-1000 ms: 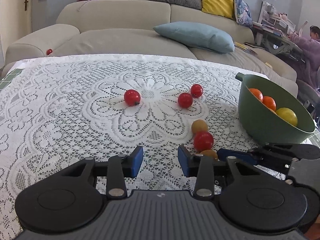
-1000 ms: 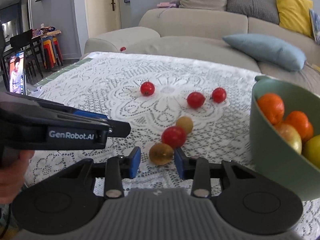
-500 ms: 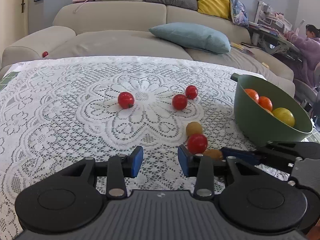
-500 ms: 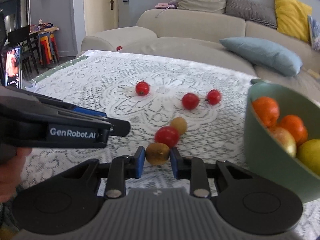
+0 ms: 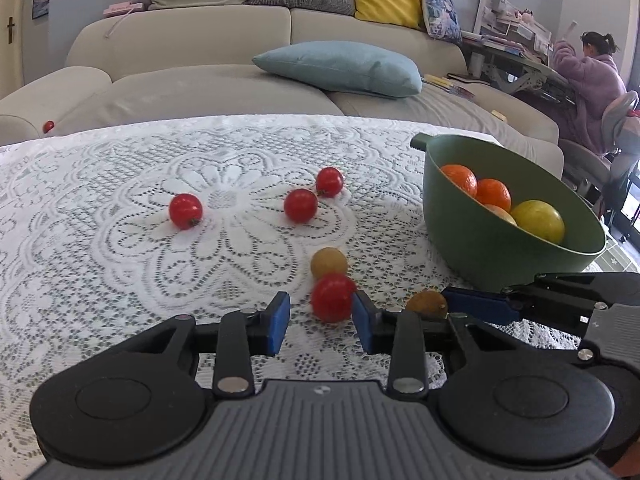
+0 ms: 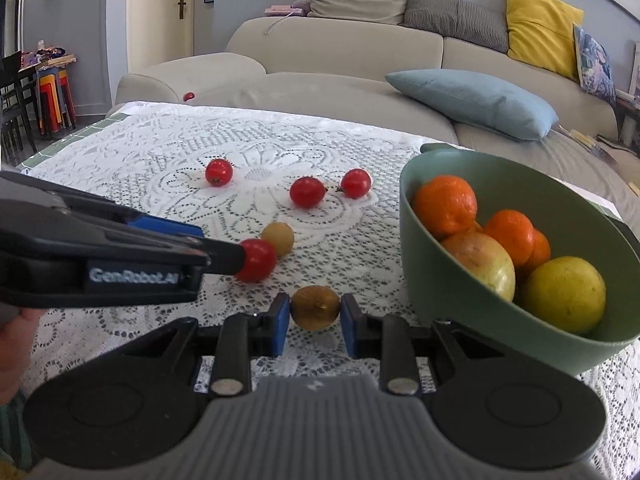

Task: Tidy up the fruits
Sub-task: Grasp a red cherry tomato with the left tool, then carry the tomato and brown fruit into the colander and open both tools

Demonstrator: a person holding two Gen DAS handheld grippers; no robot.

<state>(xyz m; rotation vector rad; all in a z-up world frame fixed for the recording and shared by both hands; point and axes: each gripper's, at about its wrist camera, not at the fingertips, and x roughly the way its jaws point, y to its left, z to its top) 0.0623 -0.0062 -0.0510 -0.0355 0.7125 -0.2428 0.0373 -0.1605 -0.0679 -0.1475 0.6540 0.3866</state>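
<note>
My right gripper [image 6: 315,320] is shut on a small brown-gold fruit [image 6: 315,307] and holds it just above the lace cloth, left of the green bowl [image 6: 440,292]. My left gripper [image 5: 320,320] is open, its jaws on either side of a red tomato [image 5: 333,297] that lies on the cloth. A yellow-brown fruit [image 5: 329,262] lies just behind that tomato. Three more red tomatoes [image 5: 185,211] [image 5: 300,205] [image 5: 329,181] lie farther back. The bowl [image 5: 480,256] holds oranges, an apple and a yellow fruit.
A white lace tablecloth [image 5: 100,240] covers the table. A beige sofa [image 5: 200,40] with cushions stands behind it, with one red tomato [image 5: 48,125] on its arm. A person [image 5: 592,80] sits at a desk at the far right.
My right gripper has closed on the brown-gold fruit and lifted it slightly. My left gripper has moved forward so its open jaws flank the nearest red tomato.
</note>
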